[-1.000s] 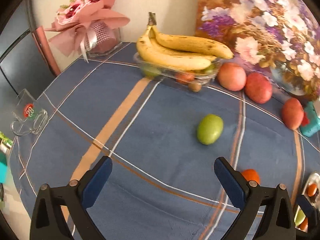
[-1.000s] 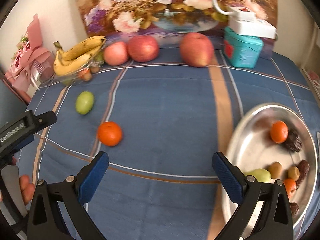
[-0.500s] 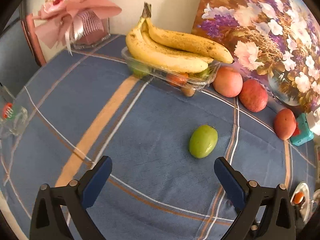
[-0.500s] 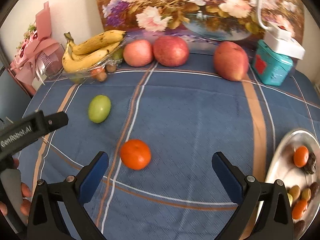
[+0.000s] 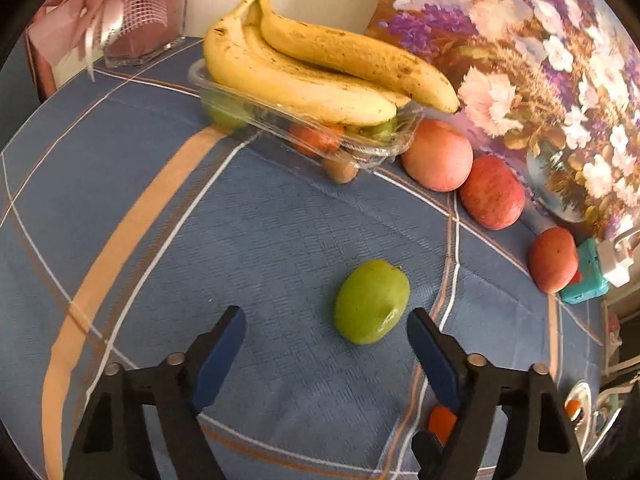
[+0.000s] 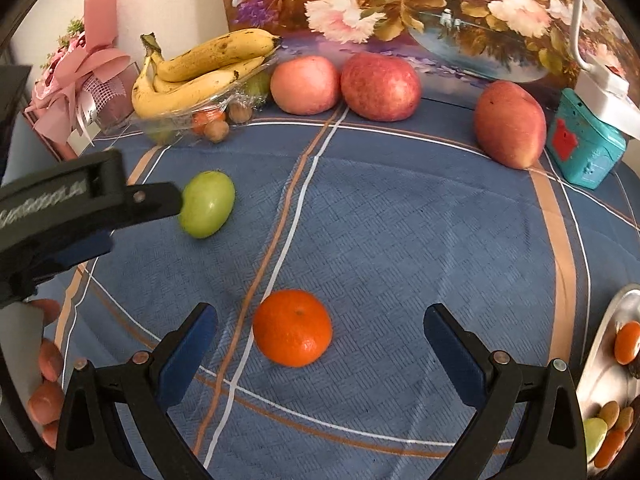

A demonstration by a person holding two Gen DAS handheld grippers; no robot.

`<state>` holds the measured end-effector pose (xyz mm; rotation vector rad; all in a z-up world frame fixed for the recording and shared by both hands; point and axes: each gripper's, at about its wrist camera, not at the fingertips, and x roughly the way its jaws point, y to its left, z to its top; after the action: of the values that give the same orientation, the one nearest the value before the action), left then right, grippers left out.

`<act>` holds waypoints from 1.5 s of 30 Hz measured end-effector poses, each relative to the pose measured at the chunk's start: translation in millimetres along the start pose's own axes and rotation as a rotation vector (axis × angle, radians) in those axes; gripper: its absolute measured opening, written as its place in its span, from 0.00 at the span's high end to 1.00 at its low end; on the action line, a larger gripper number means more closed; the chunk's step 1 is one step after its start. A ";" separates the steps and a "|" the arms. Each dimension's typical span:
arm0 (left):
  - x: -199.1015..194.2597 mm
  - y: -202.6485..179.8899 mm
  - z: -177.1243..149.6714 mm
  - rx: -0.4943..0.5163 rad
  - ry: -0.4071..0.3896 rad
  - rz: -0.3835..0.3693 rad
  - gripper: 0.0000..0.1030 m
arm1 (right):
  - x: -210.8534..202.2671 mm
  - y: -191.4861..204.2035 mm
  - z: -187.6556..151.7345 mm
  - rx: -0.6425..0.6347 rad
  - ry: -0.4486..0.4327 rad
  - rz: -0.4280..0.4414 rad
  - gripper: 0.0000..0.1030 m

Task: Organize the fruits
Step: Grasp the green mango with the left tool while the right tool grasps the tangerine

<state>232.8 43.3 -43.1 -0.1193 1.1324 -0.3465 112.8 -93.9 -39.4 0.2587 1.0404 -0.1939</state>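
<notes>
On the blue plaid surface [image 6: 400, 240], two loose fruits lie well in from the edges: a green fruit [image 5: 372, 302] toward the left edge and a tangerine [image 6: 293, 327] nearer the front edge. The left hand-held gripper [image 5: 324, 330] hangs low with its jaws apart; the green fruit sits just ahead of them and off centre, almost touching the right finger. The right hand-held gripper [image 6: 320, 328] is also spread wide, level and low, with the tangerine between its blue pads, nearer the left one.

To do this well, each gripper likely needs to centre on its fruit before closing, the left one shifting right and forward, so the round fruit does not roll away. Squeeze gently at the widest part.

A steel plate [image 6: 600, 356] of small fruits sits at the right edge. Bananas [image 5: 312, 72] on a clear tray [image 5: 372, 148] and three apples [image 6: 380, 86] line the far edge.
</notes>
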 end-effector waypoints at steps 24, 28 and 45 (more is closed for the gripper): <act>9.3 -20.1 5.5 0.035 -0.018 -0.050 0.56 | 13.6 4.0 8.2 -0.053 0.011 0.041 0.33; 5.2 -17.7 4.4 0.020 0.008 -0.005 0.56 | 11.2 4.7 7.1 -0.062 0.011 0.041 0.36; -34.5 -13.6 -15.6 -0.040 0.036 0.034 0.56 | -12.3 8.7 0.7 -0.075 0.011 0.046 0.61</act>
<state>202.8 43.2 -16.2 -0.1291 1.1761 -0.2970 109.7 -85.4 -27.4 0.2162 1.0496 -0.1119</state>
